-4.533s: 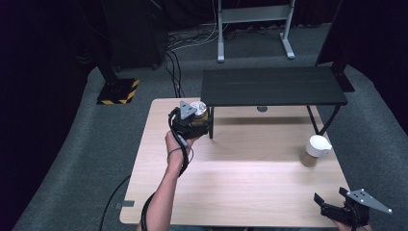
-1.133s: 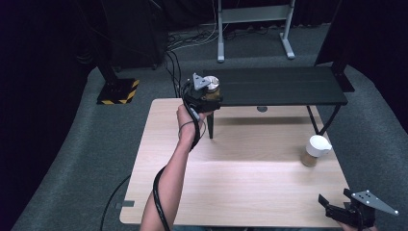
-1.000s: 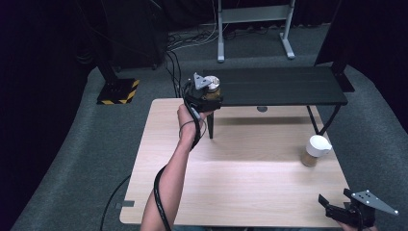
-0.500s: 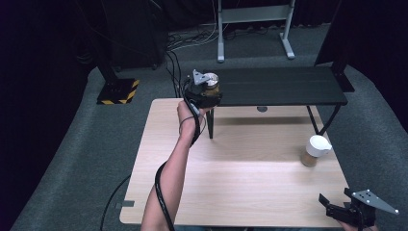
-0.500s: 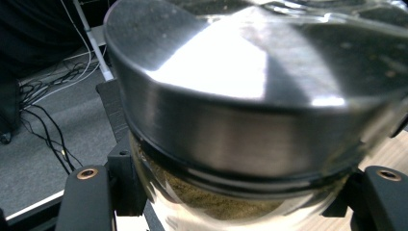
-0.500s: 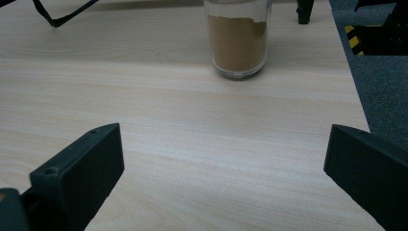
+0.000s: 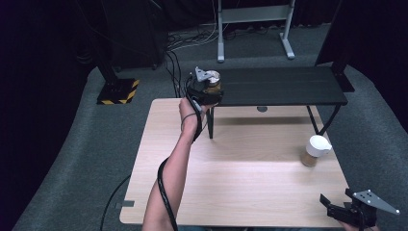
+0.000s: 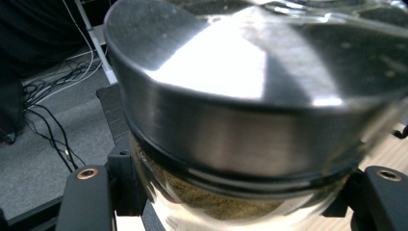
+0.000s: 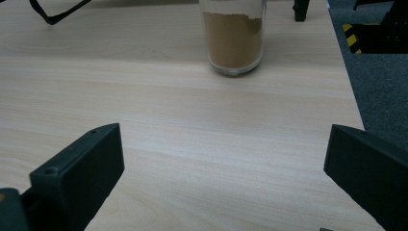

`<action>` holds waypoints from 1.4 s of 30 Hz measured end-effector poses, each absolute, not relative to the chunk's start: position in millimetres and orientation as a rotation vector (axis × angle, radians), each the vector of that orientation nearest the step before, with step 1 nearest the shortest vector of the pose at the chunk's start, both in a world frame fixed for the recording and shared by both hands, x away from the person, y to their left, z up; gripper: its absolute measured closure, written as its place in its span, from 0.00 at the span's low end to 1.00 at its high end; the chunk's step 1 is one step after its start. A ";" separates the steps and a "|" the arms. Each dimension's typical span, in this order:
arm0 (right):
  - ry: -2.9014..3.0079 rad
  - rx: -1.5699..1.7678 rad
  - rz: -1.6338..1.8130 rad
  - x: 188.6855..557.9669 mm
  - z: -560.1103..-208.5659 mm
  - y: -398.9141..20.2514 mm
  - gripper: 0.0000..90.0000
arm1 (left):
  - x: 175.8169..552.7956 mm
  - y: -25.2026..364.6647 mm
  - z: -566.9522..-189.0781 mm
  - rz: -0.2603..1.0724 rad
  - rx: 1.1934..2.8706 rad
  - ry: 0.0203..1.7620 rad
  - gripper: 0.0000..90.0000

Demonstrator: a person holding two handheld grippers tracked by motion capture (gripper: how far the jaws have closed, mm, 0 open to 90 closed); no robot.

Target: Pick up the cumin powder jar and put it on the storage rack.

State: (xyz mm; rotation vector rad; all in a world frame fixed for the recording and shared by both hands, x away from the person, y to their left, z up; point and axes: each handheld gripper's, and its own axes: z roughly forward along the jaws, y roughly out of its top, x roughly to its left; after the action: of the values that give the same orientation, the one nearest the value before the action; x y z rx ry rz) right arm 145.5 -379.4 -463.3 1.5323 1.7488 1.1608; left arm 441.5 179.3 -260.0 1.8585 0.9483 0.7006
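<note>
One glass spice jar (image 8: 240, 159) with steel lid, clamped in left gripper (image 7: 206, 91) jaws at the black shelf's (image 7: 284, 86) left end. Rigid, slippery, breakable (grip body below lid). Right gripper (image 9: 221, 173) jaws apart, empty.

Glass jar (image 9: 234, 41) w/ brown powder on wood table (image 9: 192, 125), hand-held gripper (image 9: 223, 168) jaws wide apart in front

A clear glass jar (image 8: 231, 202) with a glossy brushed-metal lid (image 8: 250, 96); pale, smooth matt wood-grain counter (image 7: 250, 183); matt black shelf (image 7: 284, 86).
</note>
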 end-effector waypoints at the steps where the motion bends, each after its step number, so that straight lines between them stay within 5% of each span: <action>1: 1.751 1.531 1.157 145.5 -463.3 -379.4 0.00 | 441.8 178.8 -260.1 0.704 1.856 0.948 0.34; 42: 1.743 1.521 1.143 143.0 -460.8 -378.6 0.00 | 468.9 184.1 -279.6 0.650 1.813 0.991 0.34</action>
State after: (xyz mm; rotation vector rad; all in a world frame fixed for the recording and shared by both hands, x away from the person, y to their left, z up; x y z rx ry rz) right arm 143.0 -378.6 -460.8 1.5212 1.7431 1.1432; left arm 468.9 184.1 -279.6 1.8125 0.9910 0.6502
